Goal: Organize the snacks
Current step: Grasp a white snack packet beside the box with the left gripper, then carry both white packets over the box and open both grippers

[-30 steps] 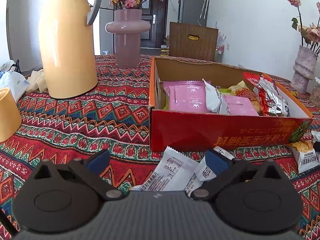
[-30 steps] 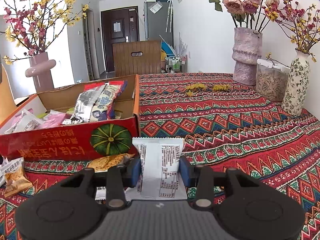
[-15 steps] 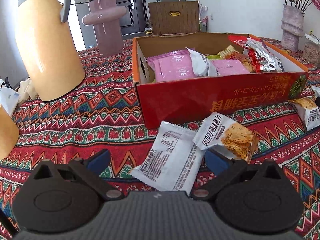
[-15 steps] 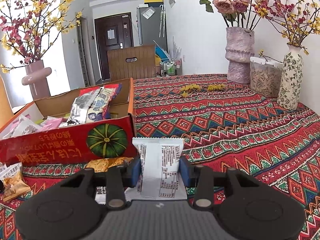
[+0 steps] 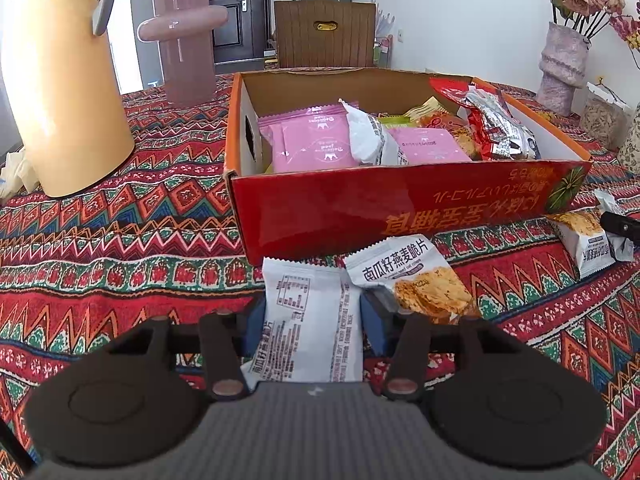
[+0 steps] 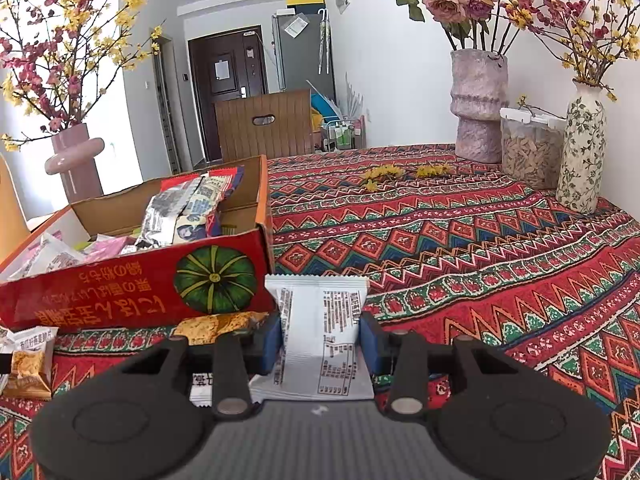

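A red cardboard box (image 5: 400, 204) holds several snack packets, pink, white and red ones. My left gripper (image 5: 312, 320) is shut on a white snack packet (image 5: 308, 312) lying just in front of the box. A second cracker packet (image 5: 416, 276) lies beside it on the right. My right gripper (image 6: 320, 336) is shut on another white snack packet (image 6: 320, 320), held near the box's right corner (image 6: 224, 276). A cracker packet (image 6: 216, 326) lies under its left finger. That packet also shows at the right edge of the left wrist view (image 5: 584, 240).
A yellow thermos jug (image 5: 60, 92) and a pink vase (image 5: 184, 40) stand left of the box. Two flower vases (image 6: 480, 108) (image 6: 582, 148) and a plastic jar (image 6: 528, 152) stand at the far right. A small cracker packet (image 6: 30, 360) lies at the left.
My left gripper has closed its fingers on the white packet, which was lying loose between open fingers before. The right gripper has lifted slightly with its packet.
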Demonstrator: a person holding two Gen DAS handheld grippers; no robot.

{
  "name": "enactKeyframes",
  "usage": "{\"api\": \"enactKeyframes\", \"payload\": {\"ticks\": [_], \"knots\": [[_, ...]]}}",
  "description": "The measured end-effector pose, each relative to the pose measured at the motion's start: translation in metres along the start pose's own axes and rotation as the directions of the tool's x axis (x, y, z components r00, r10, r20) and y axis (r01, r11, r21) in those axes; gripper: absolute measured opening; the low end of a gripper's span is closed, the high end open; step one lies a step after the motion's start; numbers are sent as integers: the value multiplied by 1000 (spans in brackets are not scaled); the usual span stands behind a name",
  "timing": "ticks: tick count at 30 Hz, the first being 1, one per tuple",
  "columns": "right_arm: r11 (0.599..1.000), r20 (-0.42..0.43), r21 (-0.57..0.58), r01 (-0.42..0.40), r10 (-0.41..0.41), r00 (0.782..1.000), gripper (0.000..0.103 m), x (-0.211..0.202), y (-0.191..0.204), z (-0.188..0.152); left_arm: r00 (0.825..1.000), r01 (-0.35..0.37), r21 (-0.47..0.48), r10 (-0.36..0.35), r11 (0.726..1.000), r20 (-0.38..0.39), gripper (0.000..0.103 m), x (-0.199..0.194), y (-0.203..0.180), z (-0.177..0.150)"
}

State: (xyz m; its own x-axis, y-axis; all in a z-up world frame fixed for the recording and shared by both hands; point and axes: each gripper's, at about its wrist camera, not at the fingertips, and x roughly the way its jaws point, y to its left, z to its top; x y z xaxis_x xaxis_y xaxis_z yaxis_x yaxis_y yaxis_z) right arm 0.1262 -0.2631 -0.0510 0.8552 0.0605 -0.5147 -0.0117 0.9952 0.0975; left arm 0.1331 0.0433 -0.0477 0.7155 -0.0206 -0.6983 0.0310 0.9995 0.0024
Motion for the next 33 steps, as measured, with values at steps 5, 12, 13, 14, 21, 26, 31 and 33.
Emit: {"api": "enactKeyframes", "payload": {"ticks": [5, 12, 13, 14, 21, 26, 31, 33], "knots": [[1000, 5, -1, 2, -2, 1000, 40, -1, 0, 0, 1000, -2, -16, 2, 1000, 10, 48, -5, 0, -3], [1000, 20, 1, -4, 4, 1000, 40, -6, 0, 2, 999, -3, -27, 4, 1000, 32, 35, -16, 4, -4], [1000, 21, 0, -6, 6, 1000, 40, -7, 0, 2, 999, -5, -27, 6, 1000, 34, 35, -17, 4, -5], [1000, 24, -1, -8, 8, 1000, 40, -8, 0, 2, 999, -7, -28, 8, 1000, 33, 35, -18, 5, -5], [1000, 23, -1, -13, 13, 1000, 40, -11, 1, 1, 999, -13, -37, 14, 999, 44, 58, -20, 4, -5], [1000, 21, -1, -16, 16, 1000, 40, -12, 2, 0, 1000, -16, -22, 16, 1000, 18, 59, -11, -5, -5], [1000, 21, 1, -19, 19, 1000, 40, -14, 2, -1, 999, -26, 25, 25, 999, 27, 49, -8, -14, -9], [1000, 22, 0, -22, 22, 1000, 40, -15, 3, -1, 999, -30, 34, 29, 999, 32, 45, -9, -16, -11]]}}
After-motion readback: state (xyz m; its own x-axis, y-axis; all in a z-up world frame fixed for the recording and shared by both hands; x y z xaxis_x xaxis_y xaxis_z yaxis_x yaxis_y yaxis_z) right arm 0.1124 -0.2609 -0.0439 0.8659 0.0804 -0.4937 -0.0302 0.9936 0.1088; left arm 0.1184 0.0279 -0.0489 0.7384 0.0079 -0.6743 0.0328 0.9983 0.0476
